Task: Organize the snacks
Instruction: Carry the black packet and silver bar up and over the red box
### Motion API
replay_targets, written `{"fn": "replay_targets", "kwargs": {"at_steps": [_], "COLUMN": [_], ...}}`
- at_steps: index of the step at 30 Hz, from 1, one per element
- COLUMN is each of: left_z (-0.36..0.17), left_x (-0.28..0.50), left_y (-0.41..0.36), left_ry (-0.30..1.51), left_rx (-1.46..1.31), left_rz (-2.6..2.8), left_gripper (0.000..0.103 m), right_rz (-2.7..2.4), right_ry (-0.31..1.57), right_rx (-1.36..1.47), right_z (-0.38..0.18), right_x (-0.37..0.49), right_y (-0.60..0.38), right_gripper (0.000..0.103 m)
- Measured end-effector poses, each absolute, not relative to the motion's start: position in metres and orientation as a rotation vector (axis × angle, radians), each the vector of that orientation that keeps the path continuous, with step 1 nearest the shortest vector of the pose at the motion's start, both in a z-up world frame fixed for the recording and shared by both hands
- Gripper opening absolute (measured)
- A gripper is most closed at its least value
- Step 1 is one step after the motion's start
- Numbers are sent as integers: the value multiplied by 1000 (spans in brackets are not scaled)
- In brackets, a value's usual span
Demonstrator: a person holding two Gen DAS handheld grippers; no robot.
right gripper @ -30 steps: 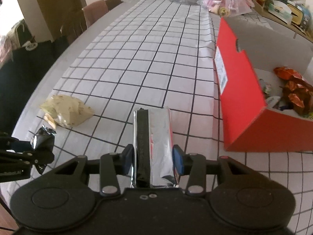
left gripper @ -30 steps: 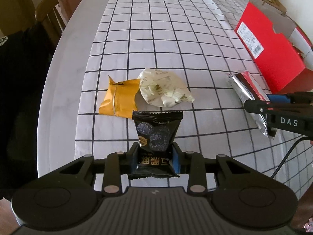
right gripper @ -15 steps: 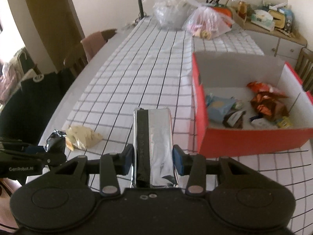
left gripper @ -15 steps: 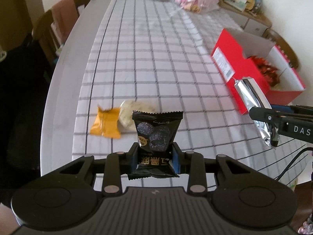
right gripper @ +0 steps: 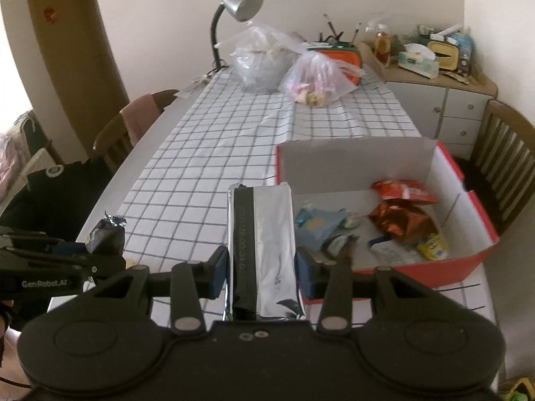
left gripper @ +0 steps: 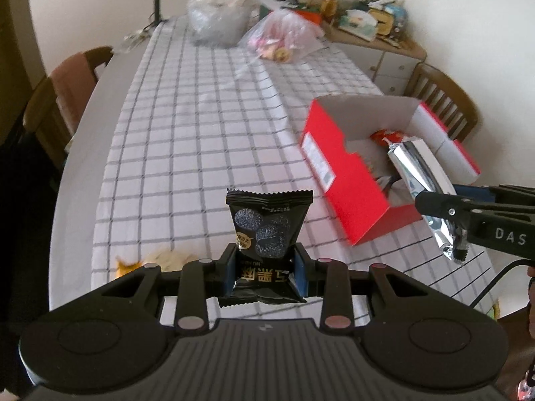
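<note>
My left gripper [left gripper: 265,269] is shut on a black snack packet [left gripper: 267,234], held upright above the near end of the checked table. My right gripper [right gripper: 260,269] is shut on a long silver foil packet [right gripper: 264,250]; from the left wrist view that silver foil packet [left gripper: 421,180] hangs over the near corner of the red box [left gripper: 344,180]. The red box [right gripper: 481,230] is open and holds several snacks. A yellow packet [left gripper: 125,264] and a pale packet [left gripper: 167,257] lie on the cloth just past my left fingers, partly hidden.
Two plastic bags [right gripper: 291,67] and a desk lamp [right gripper: 237,3] stand at the table's far end. Wooden chairs [right gripper: 505,157] flank the table on both sides. A cluttered cabinet [right gripper: 431,67] sits at the back right. Dark fabric [right gripper: 50,197] hangs at the left.
Both grippers have risen with their packets and tilted up, bringing the far end of the table into view. The right gripper has moved toward the red box, whose inside now shows.
</note>
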State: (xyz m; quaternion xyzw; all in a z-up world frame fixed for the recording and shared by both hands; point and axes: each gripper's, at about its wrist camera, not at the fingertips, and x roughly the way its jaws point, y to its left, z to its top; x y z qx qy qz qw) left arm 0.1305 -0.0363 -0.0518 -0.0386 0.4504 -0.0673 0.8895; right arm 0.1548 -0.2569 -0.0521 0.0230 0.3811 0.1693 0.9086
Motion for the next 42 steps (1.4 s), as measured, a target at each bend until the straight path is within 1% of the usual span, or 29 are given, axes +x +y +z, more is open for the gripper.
{"fn": "replay_targets", "kwargs": {"at_steps": [8,17,30,35,42], "left_z": [-35,-34,-54,-60,-79], "left_x": [155,186,236,258,293], "left_y": [-87,-136,-206,-231,-246], "left_ry": [907,912,978,997,1058], "left_rx": [-41,-21,4,10,7], "left_rz": [-177,-173,-167,-151,-107], "left_gripper": [33,34,34,34,34], "right_rz": [311,268,219,227,263], "right_ry": [768,782,832,857,888], "right_rx": [62,74,66,61,36], "right_z": [-49,-58,-85,-96,-109], "right_x": [173,205,254,271,289], "right_y": [-297,-343,-410,-422,-424], "right_gripper": [41,41,41,41,41]}}
